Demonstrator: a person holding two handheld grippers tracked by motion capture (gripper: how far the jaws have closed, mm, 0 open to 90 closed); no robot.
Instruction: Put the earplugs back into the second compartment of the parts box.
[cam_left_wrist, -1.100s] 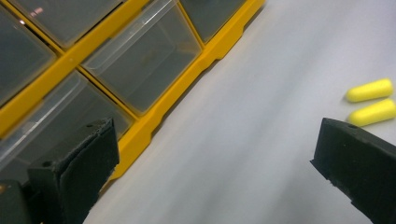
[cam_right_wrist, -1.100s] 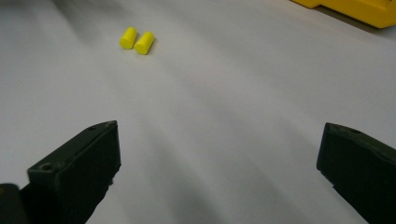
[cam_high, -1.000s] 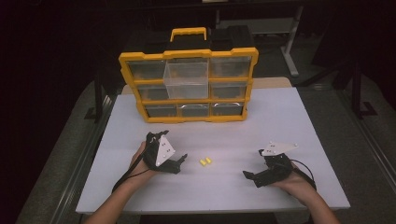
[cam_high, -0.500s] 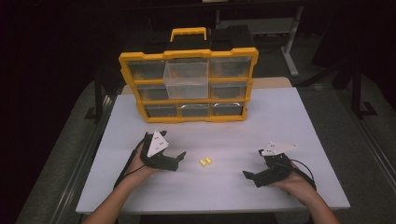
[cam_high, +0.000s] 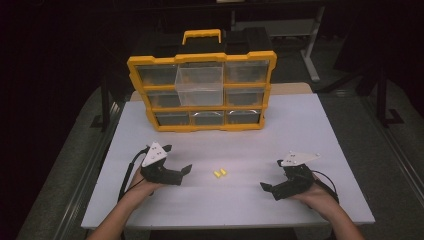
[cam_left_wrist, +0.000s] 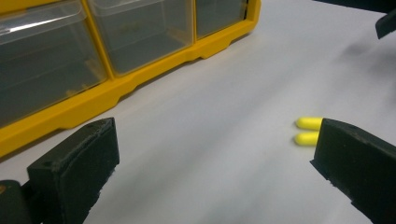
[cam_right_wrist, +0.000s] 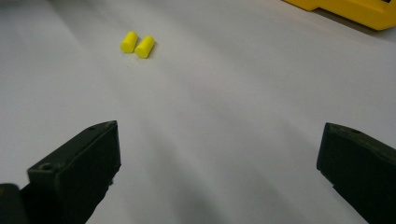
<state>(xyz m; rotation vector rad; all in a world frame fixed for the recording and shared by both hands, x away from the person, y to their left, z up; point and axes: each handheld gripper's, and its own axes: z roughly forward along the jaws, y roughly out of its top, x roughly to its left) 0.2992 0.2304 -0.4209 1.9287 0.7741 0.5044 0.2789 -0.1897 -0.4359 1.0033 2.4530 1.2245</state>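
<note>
The two yellow plugs (cam_high: 219, 173) lie side by side, touching, on the table (cam_high: 310, 125) between the grippers — the left gripper (cam_high: 175, 172), jaws wide, should swing right to centre one plug (not both) before closing. The right gripper (cam_high: 272, 189) rests low, jaws wide too. Since a second ago the left gripper has tipped down nearer the plugs — the right hasn't moved.

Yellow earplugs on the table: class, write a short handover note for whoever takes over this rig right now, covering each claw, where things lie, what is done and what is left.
Left claw: open, holding nothing, low over the table, aimed at the plugs from their left.
Right claw: open, holding nothing, resting farther off to the right.
Two yellow earplugs: lying side by side on the table between the claws, untouched.
Yellow organizer: upright at the back; its top-middle clear drawer is pulled out.
Done: drawer open, by the look of it.
Left: probably grasp the plugs and drop them in that drawer.
</note>
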